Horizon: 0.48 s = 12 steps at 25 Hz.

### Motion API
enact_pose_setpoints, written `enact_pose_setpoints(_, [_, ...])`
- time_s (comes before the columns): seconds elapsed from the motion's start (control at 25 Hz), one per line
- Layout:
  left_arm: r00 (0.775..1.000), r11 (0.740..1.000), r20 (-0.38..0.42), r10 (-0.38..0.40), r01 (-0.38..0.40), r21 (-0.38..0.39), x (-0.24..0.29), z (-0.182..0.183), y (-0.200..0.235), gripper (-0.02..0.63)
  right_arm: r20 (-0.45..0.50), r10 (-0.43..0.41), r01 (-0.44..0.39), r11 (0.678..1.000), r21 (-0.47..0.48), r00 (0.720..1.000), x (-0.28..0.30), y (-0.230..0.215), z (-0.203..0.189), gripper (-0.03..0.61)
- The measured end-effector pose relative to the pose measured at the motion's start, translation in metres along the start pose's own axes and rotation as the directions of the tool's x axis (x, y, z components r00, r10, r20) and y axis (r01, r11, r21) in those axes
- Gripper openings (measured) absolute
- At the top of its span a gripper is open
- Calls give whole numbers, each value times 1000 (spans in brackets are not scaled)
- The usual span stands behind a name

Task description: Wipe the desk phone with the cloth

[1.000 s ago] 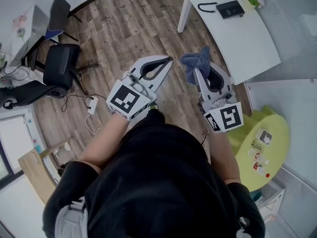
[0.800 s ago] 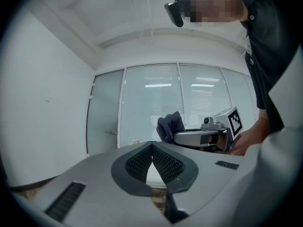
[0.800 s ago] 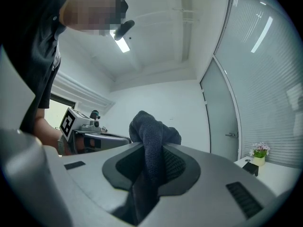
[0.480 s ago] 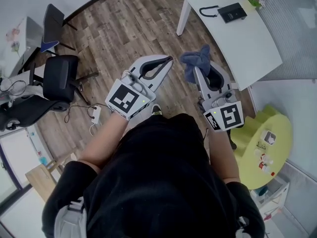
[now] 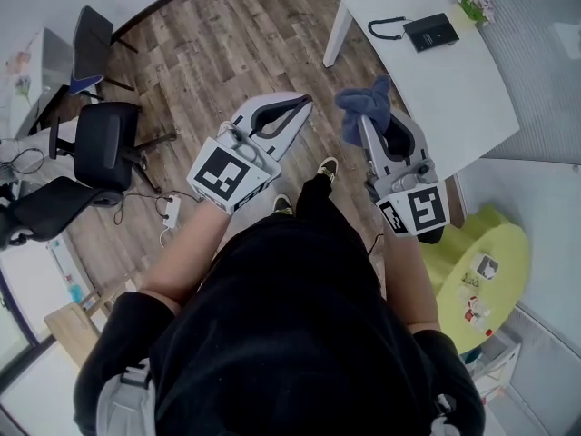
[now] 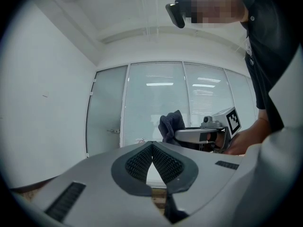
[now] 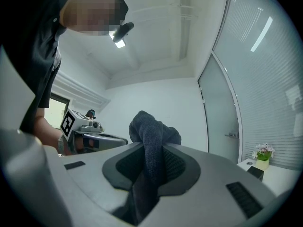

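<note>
Wood floor (image 5: 227,53): brown planks fill the middle of the head view, and the person stands on them, well apart from the desk.
White desk (image 5: 454,89): far right, its top mostly bare. This is where the job has to happen.
Lime table (image 5: 495,243): near right, with a few small items on it; their labels are too small to read.
Right gripper (image 5: 363,127): clamped on the cloth and held up in front of the body, on the desk's side.
Left gripper (image 5: 305,107): jaws pressed together with nothing between them, carried just beside the right one.
Cloth (image 5: 363,105): blue-grey and bunched, with a tuft standing above the right jaws and the rest trailing down through them.
Desk phone (image 5: 430,32): dark and flat, at the far end of the desk. A dark corded piece (image 5: 383,25) lies just left of it, handset or cable, I can't tell which. Nothing touches the phone.
Progress: by my read, having the cloth in the grip is the only part done — no wiping has begun. The approach to the desk and the whole wipe of the phone are left.
Writing: none to read out. There are only black-and-white square patterns on each marker cube (image 5: 221,173). Any brand on the phone is too small to make out.
</note>
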State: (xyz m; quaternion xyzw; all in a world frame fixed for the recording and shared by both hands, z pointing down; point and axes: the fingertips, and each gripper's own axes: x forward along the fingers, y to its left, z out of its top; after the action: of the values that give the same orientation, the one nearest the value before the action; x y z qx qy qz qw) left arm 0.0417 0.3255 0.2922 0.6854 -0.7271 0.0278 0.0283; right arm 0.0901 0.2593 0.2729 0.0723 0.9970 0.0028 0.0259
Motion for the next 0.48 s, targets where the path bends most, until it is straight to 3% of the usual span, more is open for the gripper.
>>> enact_pose_setpoints(0.48, [1000,1000,14,27,-27,12,103,24,51,11,-4,36,-36,999,0,999,46,-99,3,92])
